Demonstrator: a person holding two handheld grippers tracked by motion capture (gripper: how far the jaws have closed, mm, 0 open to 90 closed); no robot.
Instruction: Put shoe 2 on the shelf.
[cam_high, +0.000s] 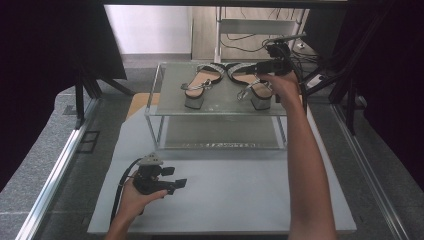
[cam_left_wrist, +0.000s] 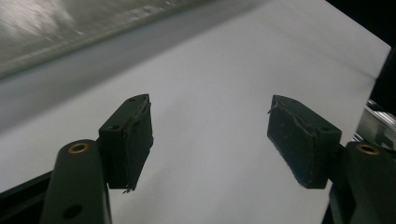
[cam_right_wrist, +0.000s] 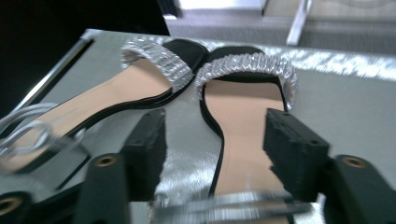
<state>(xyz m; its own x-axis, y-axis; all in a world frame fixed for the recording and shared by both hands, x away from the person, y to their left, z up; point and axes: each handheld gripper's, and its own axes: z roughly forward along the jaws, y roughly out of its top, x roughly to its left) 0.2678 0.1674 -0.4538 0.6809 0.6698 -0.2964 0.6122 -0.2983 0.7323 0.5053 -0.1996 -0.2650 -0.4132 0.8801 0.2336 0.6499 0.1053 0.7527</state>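
Two sandals sit side by side on a glass shelf (cam_high: 170, 107) at the worktop's (cam_high: 250, 200) far edge. The left sandal (cam_high: 200, 85) and right sandal (cam_high: 250, 85) lie lengthwise front to back, jewelled toe straps pointing away, block heels toward the person, toes angled together. Near the front left corner, the left tongs (cam_high: 176, 177) hover spread and empty. The right tongs (cam_right_wrist: 212, 140) are spread above the right sandal's footbed.
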